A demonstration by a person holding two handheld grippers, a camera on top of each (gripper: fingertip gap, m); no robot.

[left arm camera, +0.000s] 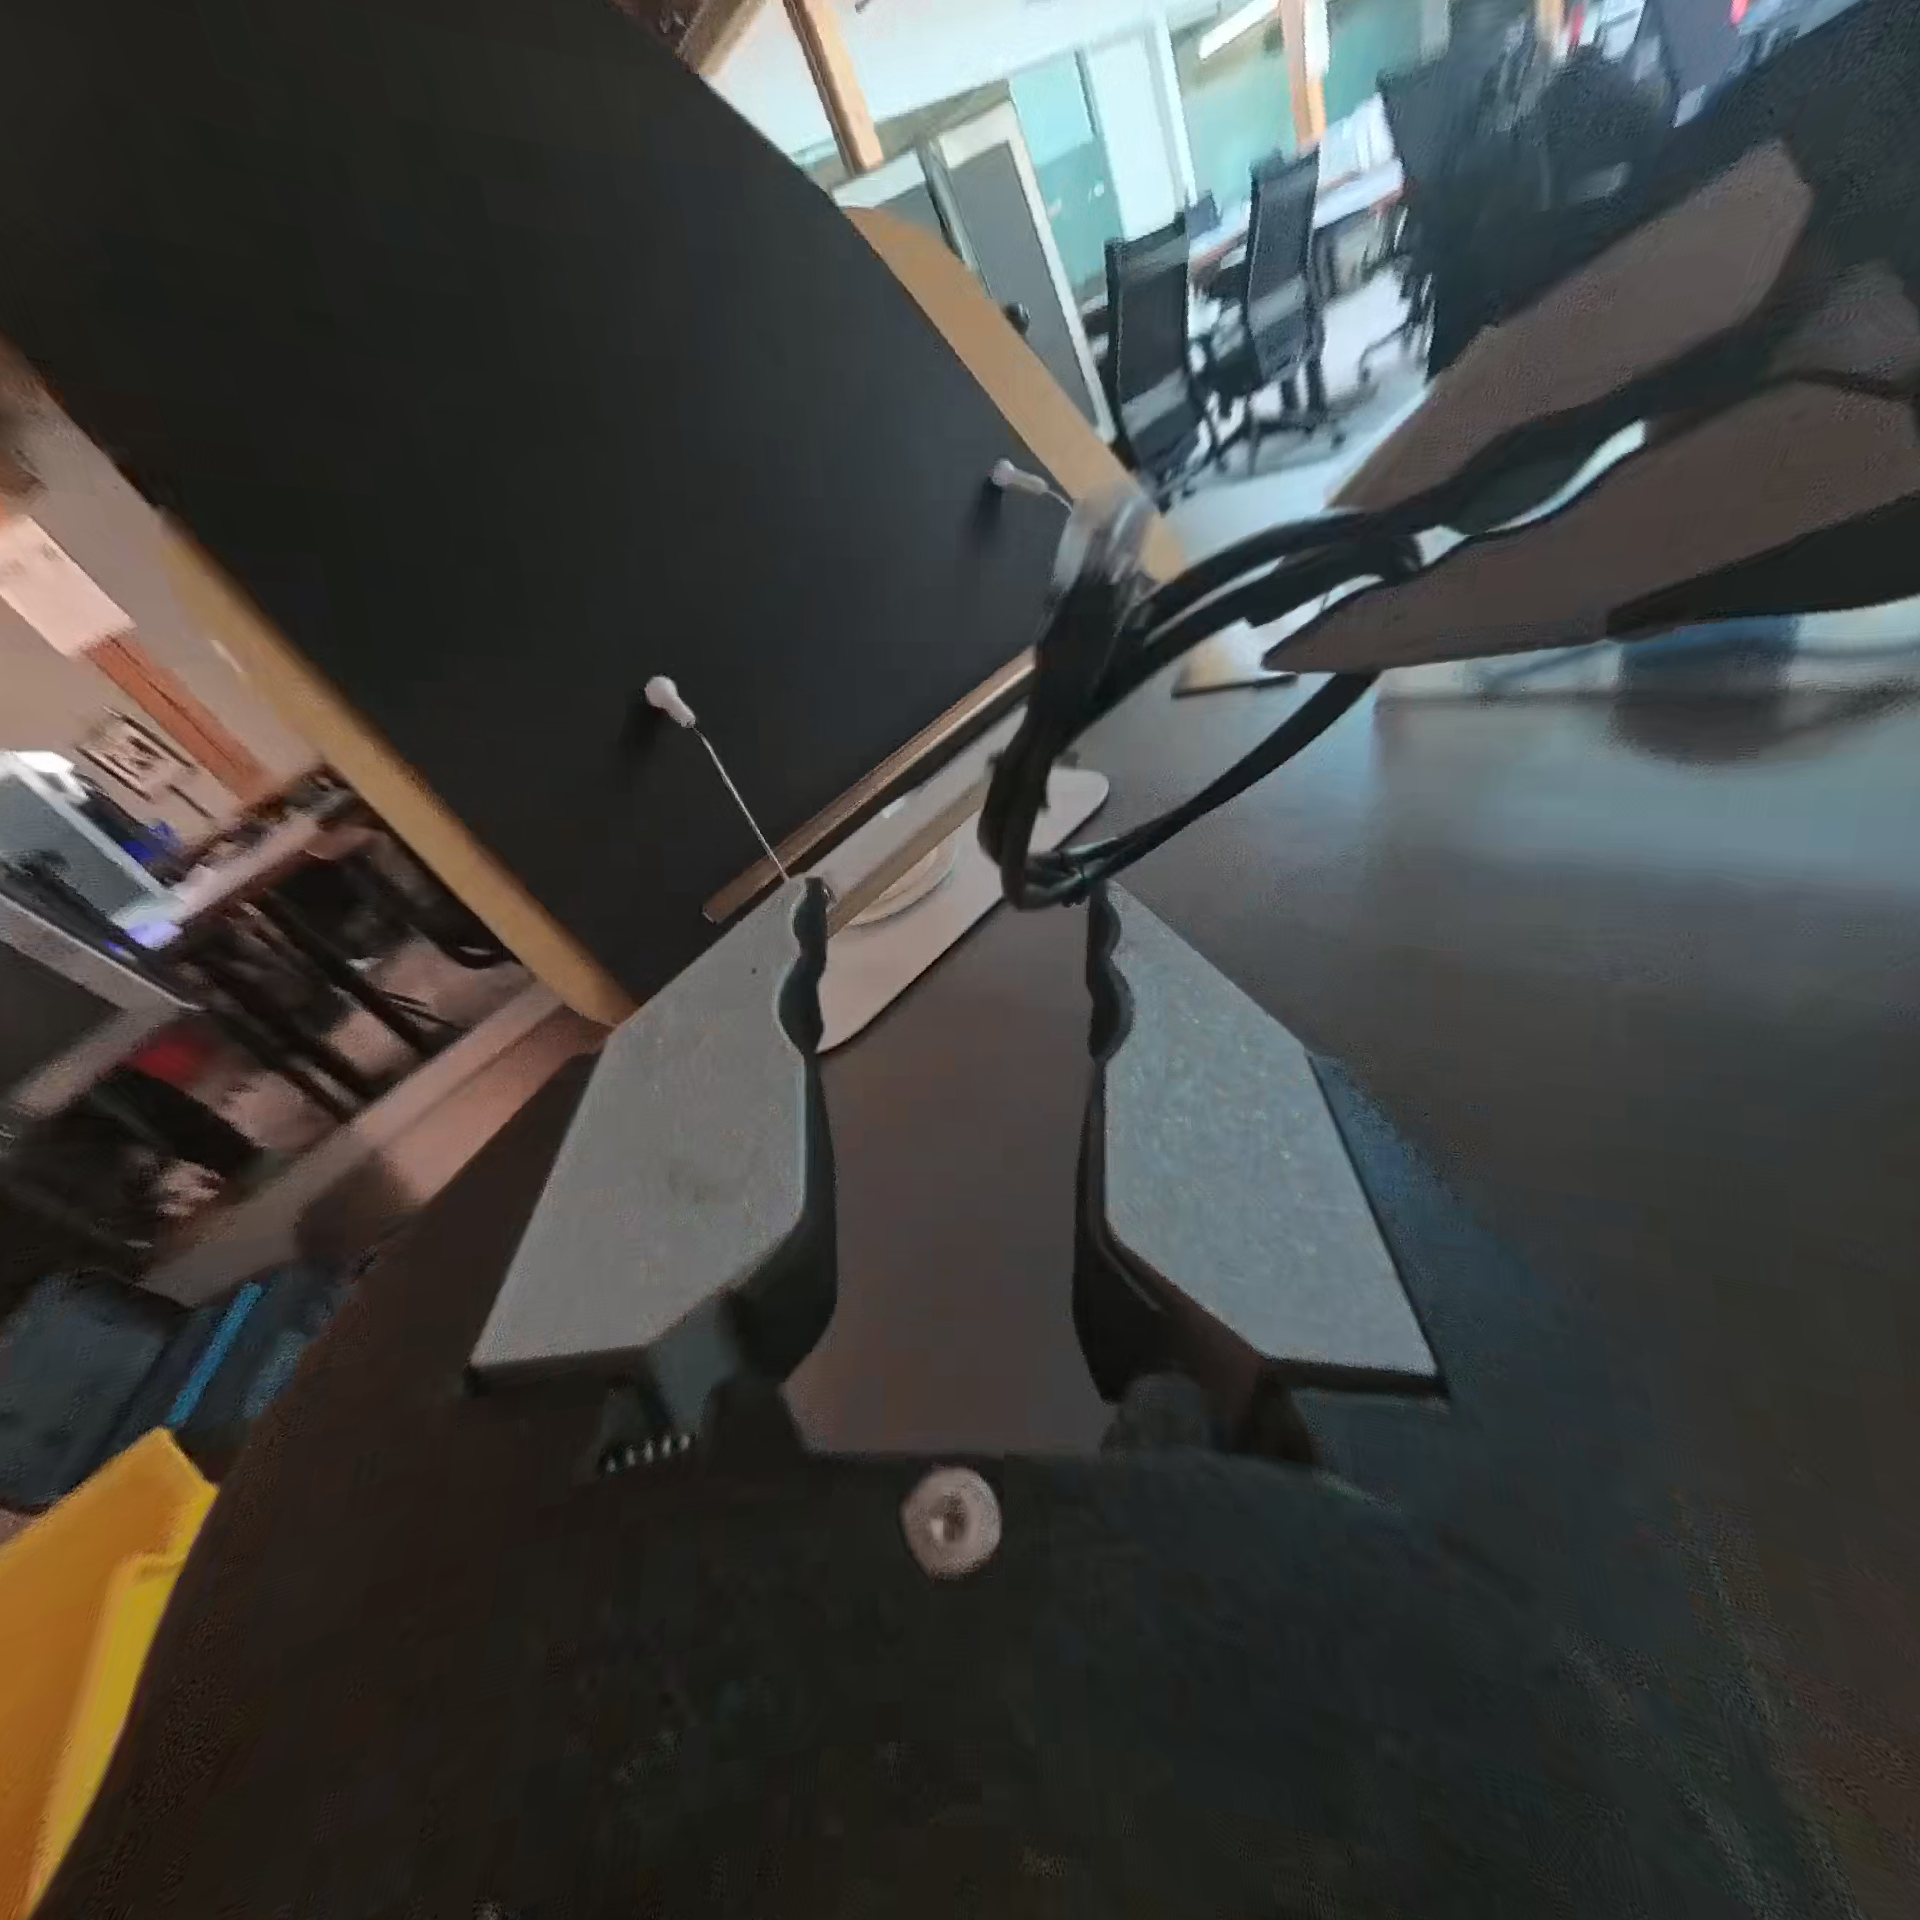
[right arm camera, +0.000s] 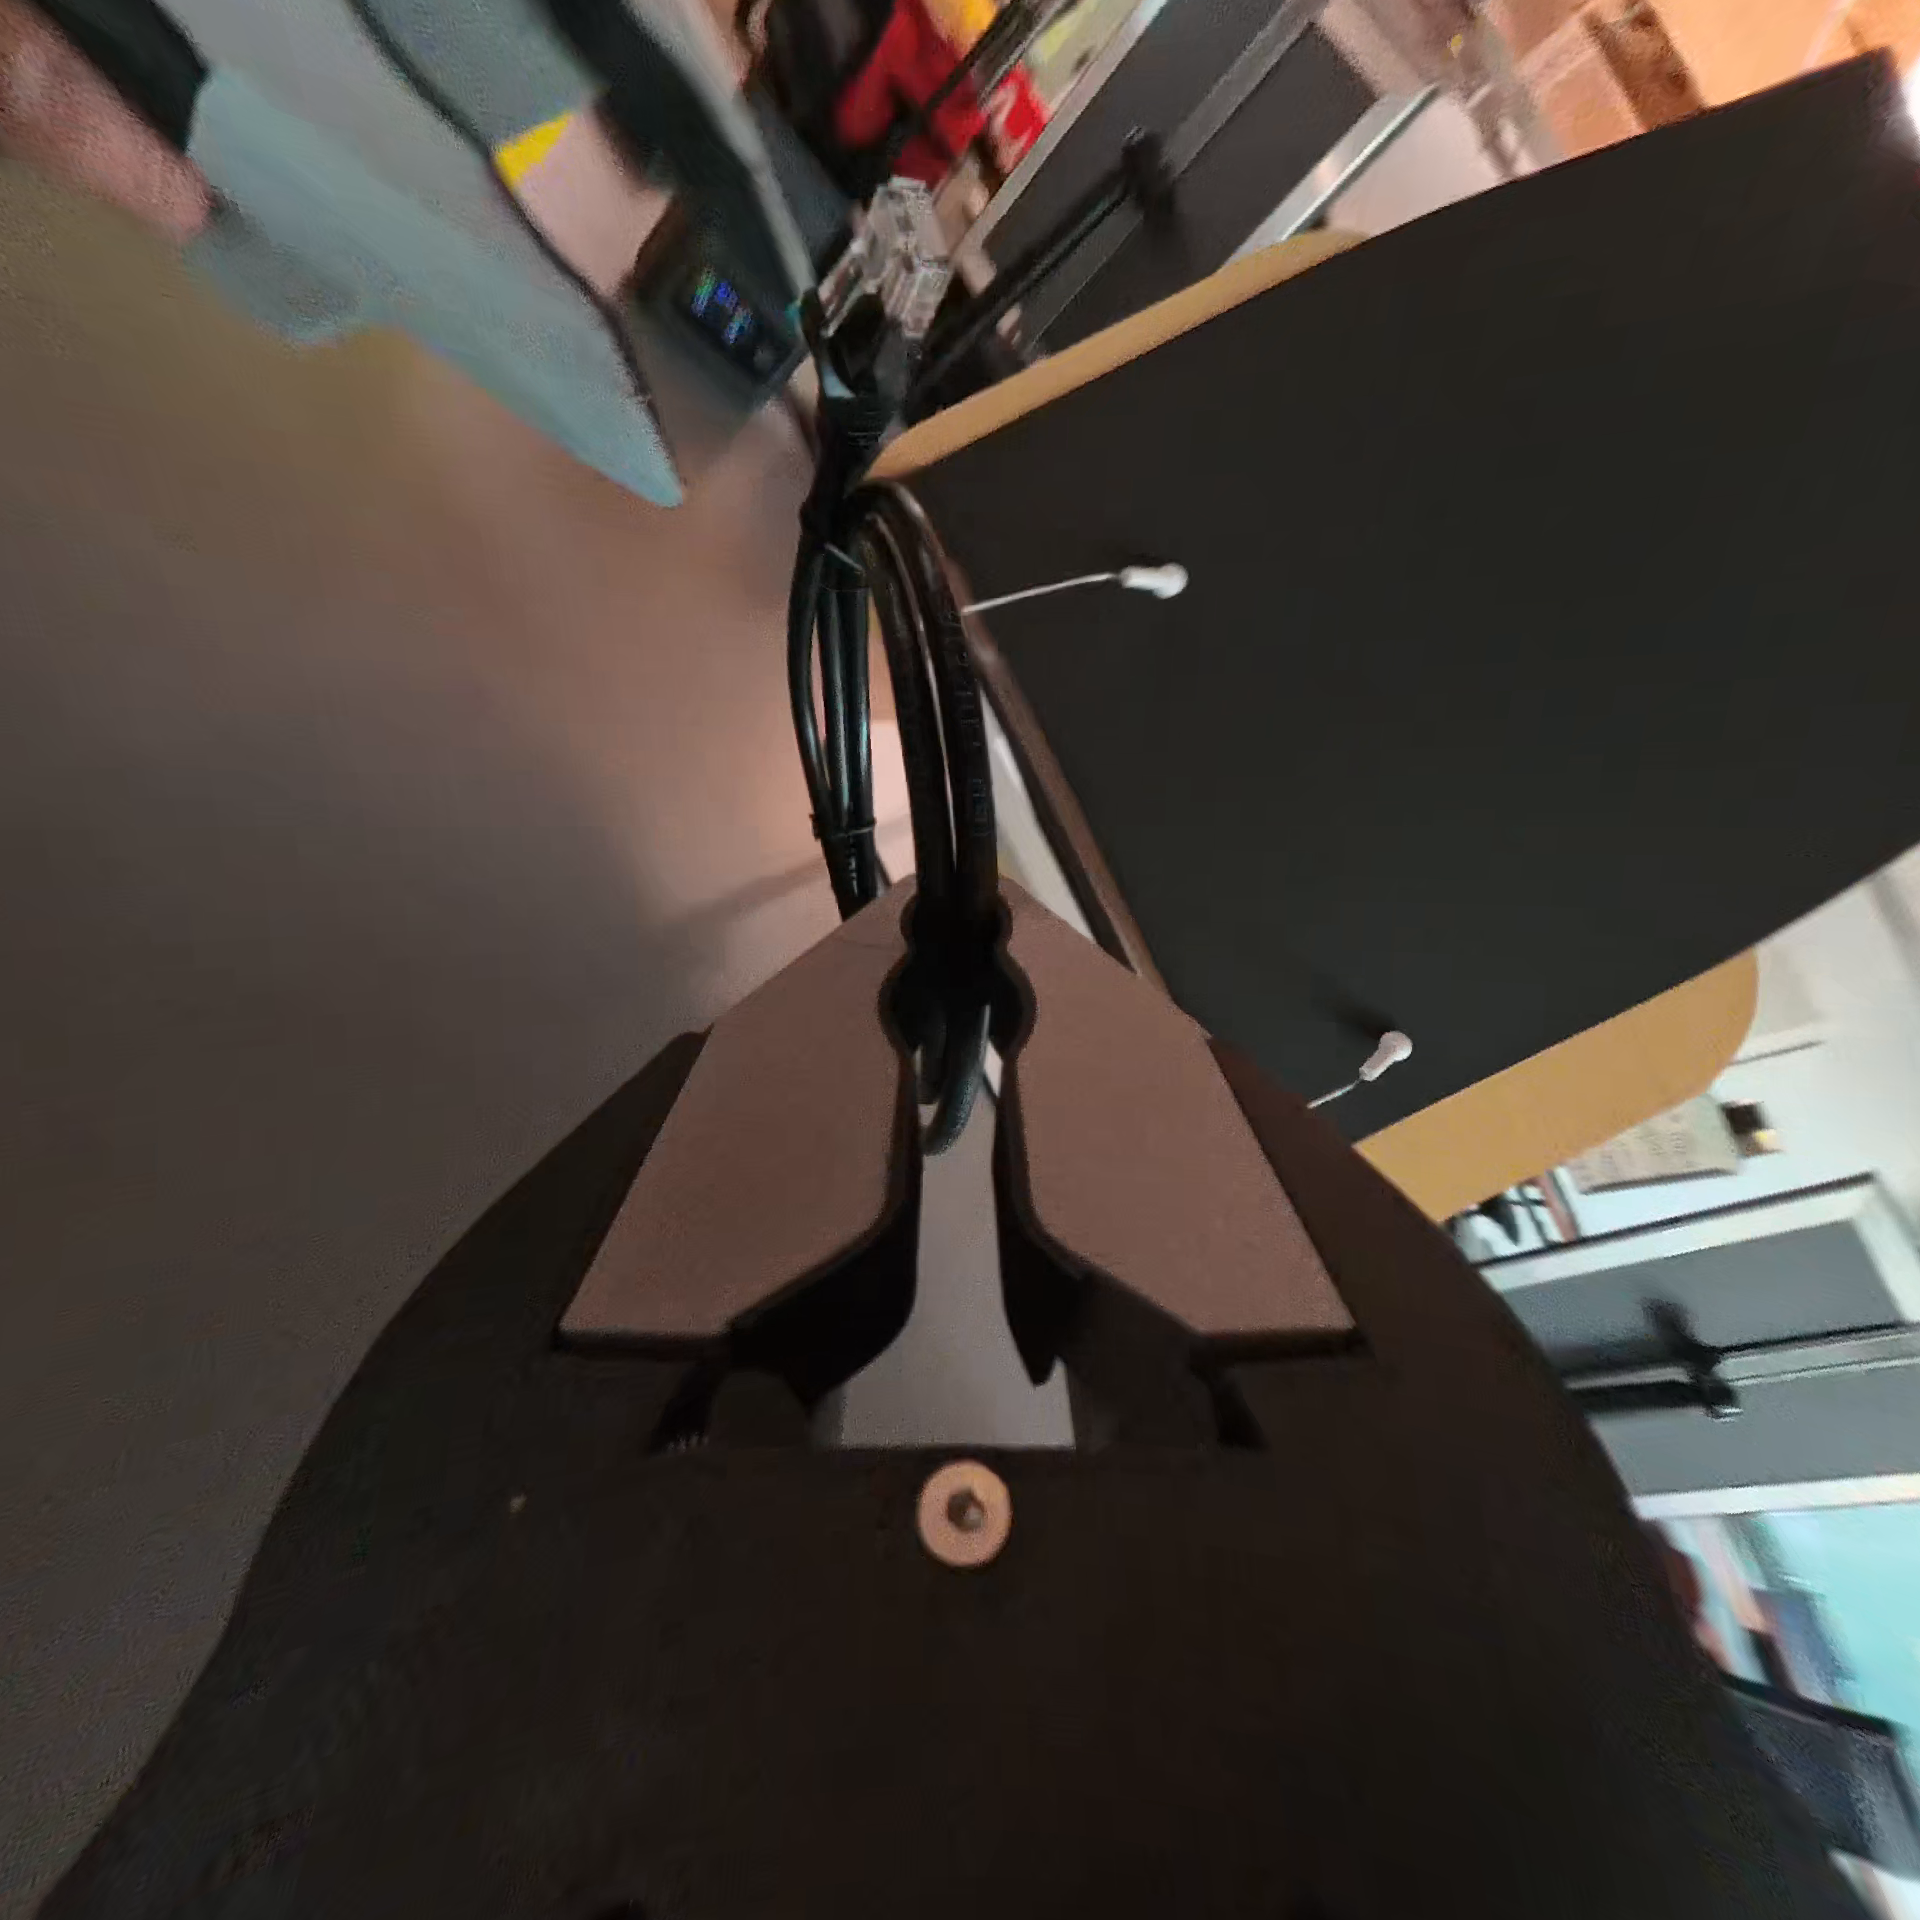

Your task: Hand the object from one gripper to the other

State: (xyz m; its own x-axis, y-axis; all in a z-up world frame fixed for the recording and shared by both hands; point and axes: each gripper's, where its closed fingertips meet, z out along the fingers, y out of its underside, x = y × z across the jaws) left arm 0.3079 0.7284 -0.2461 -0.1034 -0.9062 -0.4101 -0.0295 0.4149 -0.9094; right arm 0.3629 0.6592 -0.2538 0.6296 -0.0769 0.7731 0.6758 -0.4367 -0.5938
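A coiled black cable [right arm camera: 914,675] with clear plastic plugs [right arm camera: 894,249] at its end is clamped between the fingertips of my right gripper [right arm camera: 958,935]. In the left wrist view the same cable [left arm camera: 1081,665] hangs from the right gripper [left arm camera: 1340,623], which comes in from the upper right. My left gripper [left arm camera: 956,914] is open and empty. Its fingertips sit just below the bottom loop of the cable [left arm camera: 1049,883], close to it; contact cannot be told.
A black panel with a tan edge [left arm camera: 468,416] and white-headed pins [left arm camera: 665,694] stands behind, also in the right wrist view [right arm camera: 1455,571]. A dark tabletop [left arm camera: 1558,935] lies below, with a flat metal stand base [left arm camera: 935,935]. A yellow bin [left arm camera: 73,1621] sits lower left. Office chairs [left arm camera: 1153,343] stand far back. There is about 10 centimetres between the tips of the two grippers.
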